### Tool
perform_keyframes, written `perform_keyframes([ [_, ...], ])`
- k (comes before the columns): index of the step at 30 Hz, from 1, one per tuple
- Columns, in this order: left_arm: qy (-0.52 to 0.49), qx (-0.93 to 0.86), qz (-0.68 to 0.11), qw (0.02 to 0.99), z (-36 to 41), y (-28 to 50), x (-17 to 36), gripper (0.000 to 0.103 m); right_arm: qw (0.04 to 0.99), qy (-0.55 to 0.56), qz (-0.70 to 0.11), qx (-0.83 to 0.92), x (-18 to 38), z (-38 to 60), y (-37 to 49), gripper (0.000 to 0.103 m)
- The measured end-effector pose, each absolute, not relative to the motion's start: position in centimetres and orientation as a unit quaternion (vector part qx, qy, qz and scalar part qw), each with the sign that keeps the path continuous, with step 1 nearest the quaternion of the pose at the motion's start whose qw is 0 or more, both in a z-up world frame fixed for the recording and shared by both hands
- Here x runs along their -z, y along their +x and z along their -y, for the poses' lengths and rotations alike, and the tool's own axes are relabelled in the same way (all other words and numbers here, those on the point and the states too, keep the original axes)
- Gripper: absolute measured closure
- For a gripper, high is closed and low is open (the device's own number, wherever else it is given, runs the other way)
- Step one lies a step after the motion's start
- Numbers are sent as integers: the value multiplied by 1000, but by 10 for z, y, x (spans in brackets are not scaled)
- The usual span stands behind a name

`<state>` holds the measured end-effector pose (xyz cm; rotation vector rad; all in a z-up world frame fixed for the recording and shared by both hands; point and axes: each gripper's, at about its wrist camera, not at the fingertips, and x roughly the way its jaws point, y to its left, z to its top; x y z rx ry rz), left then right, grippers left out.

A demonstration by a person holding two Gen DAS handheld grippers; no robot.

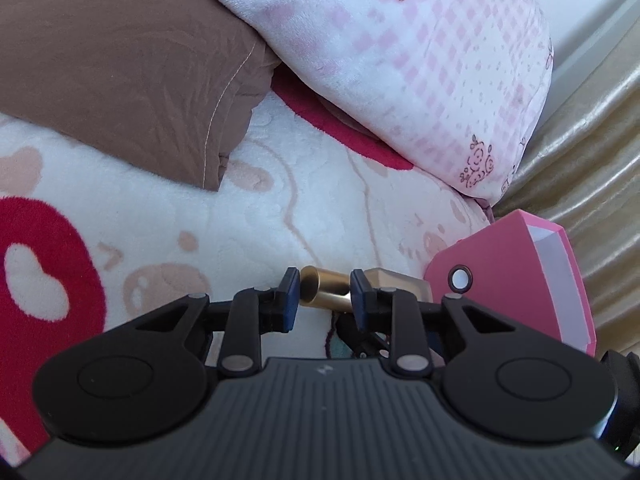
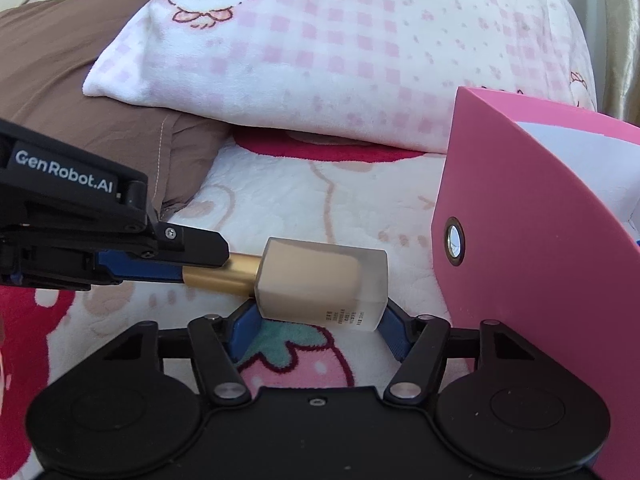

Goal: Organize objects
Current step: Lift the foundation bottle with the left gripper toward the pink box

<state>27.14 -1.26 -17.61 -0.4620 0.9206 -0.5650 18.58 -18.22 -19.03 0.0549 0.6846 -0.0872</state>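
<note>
A frosted foundation bottle (image 2: 324, 280) with a gold cap (image 2: 222, 276) is held sideways above the blanket. My right gripper (image 2: 316, 320) is shut on the bottle's body, its blue pads at either side. My left gripper (image 1: 325, 298) is shut on the gold cap (image 1: 326, 290); the bottle body (image 1: 394, 282) shows just behind its right finger. In the right wrist view the left gripper (image 2: 200, 258) reaches in from the left onto the cap. A pink box (image 2: 532, 264) stands open just right of the bottle; it also shows in the left wrist view (image 1: 516, 288).
A cream blanket with red hearts and a strawberry print (image 2: 304, 196) covers the bed. A pink checked pillow (image 2: 360, 48) and a brown pillow (image 1: 120, 68) lie behind. A gold curtain (image 1: 592, 168) hangs at the right.
</note>
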Motion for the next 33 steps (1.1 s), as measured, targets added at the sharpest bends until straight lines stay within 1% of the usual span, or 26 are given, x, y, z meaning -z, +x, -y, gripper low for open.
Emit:
perform_keyframes([
  [8,-205,268,-455,824,-14,225,172,78,924,38,-380,-20,184,171,148,35],
  [13,-199,265,-446,831,-22,197,176,78,915,32,-398,-55,186,169,140,34],
  [20,-191,251,-447,837,-18,195,183,78,913,17,-403,-64,188,169,144,32],
  [24,-189,245,-450,837,-17,198,185,78,916,9,-395,-65,192,171,147,25],
  [26,-186,244,-447,840,-15,199,185,78,919,6,-390,-65,193,170,148,24],
  [28,-186,243,-445,842,-14,200,186,77,921,3,-382,-70,194,170,148,24],
  [30,-187,244,-442,842,-14,202,186,76,923,2,-375,-81,195,171,147,28],
  [33,-197,248,-434,844,-15,200,186,75,925,3,-371,-87,194,174,145,29],
])
